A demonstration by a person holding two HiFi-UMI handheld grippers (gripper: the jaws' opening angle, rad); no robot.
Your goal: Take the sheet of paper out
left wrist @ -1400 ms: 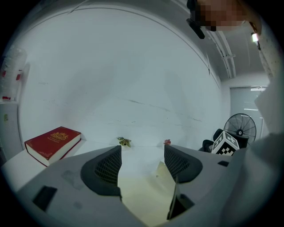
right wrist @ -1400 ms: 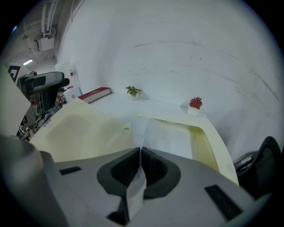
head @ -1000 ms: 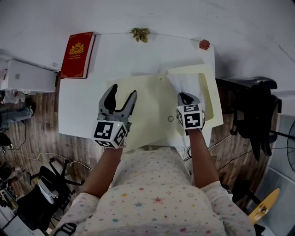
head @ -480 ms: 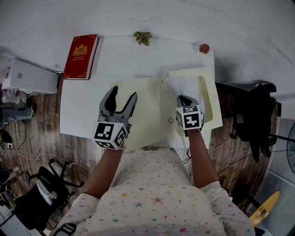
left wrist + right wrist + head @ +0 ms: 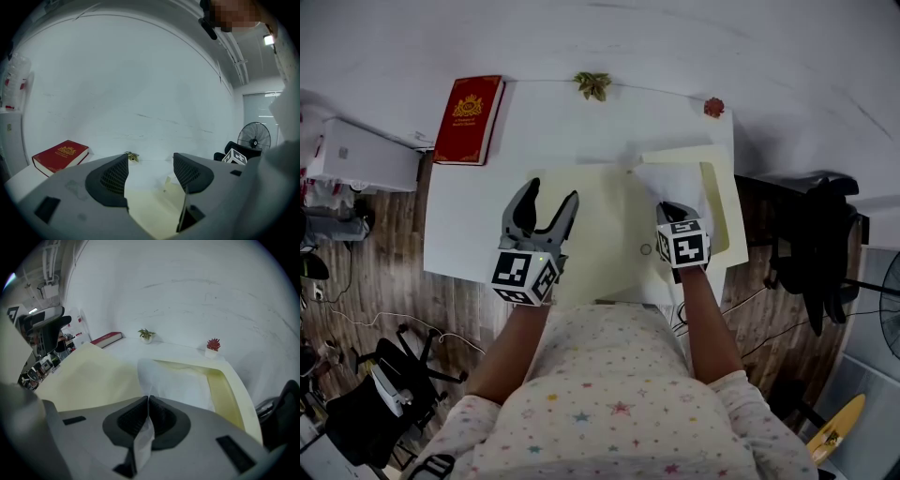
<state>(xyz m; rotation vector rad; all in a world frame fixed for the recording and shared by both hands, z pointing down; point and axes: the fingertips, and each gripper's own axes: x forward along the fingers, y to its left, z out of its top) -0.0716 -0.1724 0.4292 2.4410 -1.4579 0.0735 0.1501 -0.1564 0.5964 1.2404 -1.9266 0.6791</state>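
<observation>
In the head view, a cream envelope [image 5: 600,225] lies flat on the white table [image 5: 572,122], its mouth turned to the right. The white sheet of paper [image 5: 670,183] shows partly out of that mouth. The left gripper [image 5: 551,192] hangs over the envelope's left half and the right gripper [image 5: 673,208] sits at the sheet's near edge. A red book [image 5: 469,106] lies well apart at the far left corner. The left gripper view shows its jaws wide apart with nothing between them, only envelope below. The right gripper view shows its jaws pressed together on the sheet's near edge, which buckles between them. The sheet looks light, limp and easy to tear, so a hold on the edge probably suits a flat, gentle pull.
</observation>
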